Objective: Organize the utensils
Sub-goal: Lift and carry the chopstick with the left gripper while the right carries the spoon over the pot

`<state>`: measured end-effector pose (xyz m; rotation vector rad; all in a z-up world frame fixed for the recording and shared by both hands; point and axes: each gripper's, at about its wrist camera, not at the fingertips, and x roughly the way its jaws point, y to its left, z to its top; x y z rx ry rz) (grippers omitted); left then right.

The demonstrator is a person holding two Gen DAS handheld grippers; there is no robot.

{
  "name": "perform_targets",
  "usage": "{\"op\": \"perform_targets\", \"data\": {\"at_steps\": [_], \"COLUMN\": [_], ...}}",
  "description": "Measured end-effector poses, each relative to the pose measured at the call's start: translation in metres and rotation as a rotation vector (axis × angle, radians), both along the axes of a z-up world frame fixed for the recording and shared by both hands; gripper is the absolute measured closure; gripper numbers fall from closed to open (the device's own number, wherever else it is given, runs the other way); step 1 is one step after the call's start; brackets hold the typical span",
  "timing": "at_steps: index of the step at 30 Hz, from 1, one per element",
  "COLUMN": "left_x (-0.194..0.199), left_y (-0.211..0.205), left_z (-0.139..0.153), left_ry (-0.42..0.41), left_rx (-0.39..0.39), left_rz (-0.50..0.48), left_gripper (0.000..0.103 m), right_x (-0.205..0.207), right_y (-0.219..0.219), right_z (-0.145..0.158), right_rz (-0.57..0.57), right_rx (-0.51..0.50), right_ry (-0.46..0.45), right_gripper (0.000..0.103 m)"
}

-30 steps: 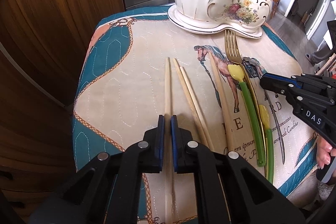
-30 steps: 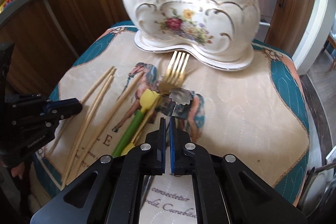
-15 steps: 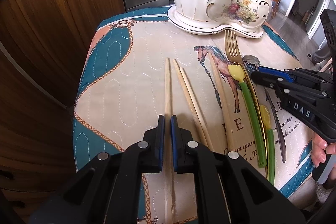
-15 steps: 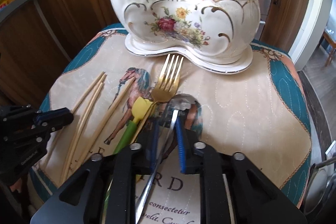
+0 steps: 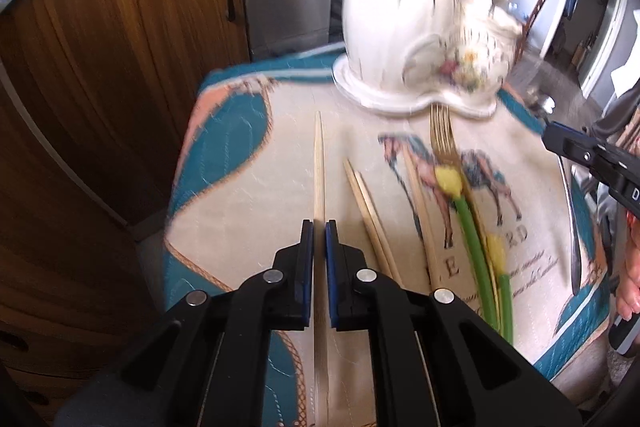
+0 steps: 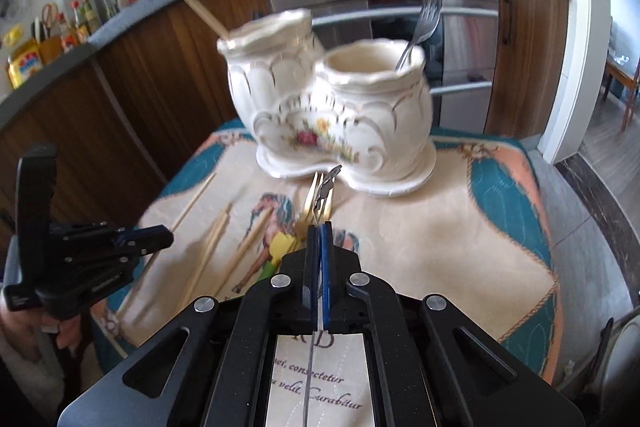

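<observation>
Black left gripper [image 5: 319, 227] is clamped on a pale wooden chopstick [image 5: 319, 163]. Black right gripper [image 6: 319, 227] has just been closing and now pinches a thin silver spoon [image 6: 325, 193], lifted off the horse-print cloth [image 6: 432, 239]. Bare cloth lies to the right. Ahead stands the white flowered double pot [image 6: 340, 115], blurred, holding a steel fork [image 6: 424, 15]. More chopsticks [image 5: 370, 211], a gold fork [image 5: 440, 131] and green-handled picks [image 5: 472, 239] lie between the grippers.

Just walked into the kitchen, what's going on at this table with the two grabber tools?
A person is sorting cutlery into a cream ceramic double-pot holder. The left gripper is shut on a pale wooden chopstick; the right gripper has just closed on a thin silver spoon seen edge-on. A gold fork, more chopsticks and green-handled picks lie on the horse-print cloth.
</observation>
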<state>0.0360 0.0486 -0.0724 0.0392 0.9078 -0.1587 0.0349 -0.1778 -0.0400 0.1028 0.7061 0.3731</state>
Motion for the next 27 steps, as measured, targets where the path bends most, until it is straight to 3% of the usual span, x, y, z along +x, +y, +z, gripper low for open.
{"op": "perform_targets", "data": {"at_steps": [8, 14, 20, 27], "left_x": [0.014, 0.051, 0.103, 0.144], "left_y": [0.017, 0.005, -0.007, -0.022], "left_z": [0.076, 0.126, 0.150, 0.145], "left_ry": [-0.287, -0.447, -0.504, -0.531], "left_rx": [-0.143, -0.203, -0.296, -0.333], "left_rz": [0.031, 0.022, 0.022, 0.020], "left_gripper": [0.097, 0.097, 0.097, 0.097], "right_x": [0.010, 0.045, 0.085, 0.121], "right_y": [-0.019, -0.027, -0.034, -0.028], "right_z": [0.061, 0.093, 0.103, 0.097], "right_rz": [-0.051, -0.085, -0.128, -0.192], "right_rx": [0.046, 0.097, 0.173, 0.165], "right_ry": [-0.235, -0.329, -0.373, -0.389], "right_gripper": [0.101, 0.101, 0.101, 0.101]}}
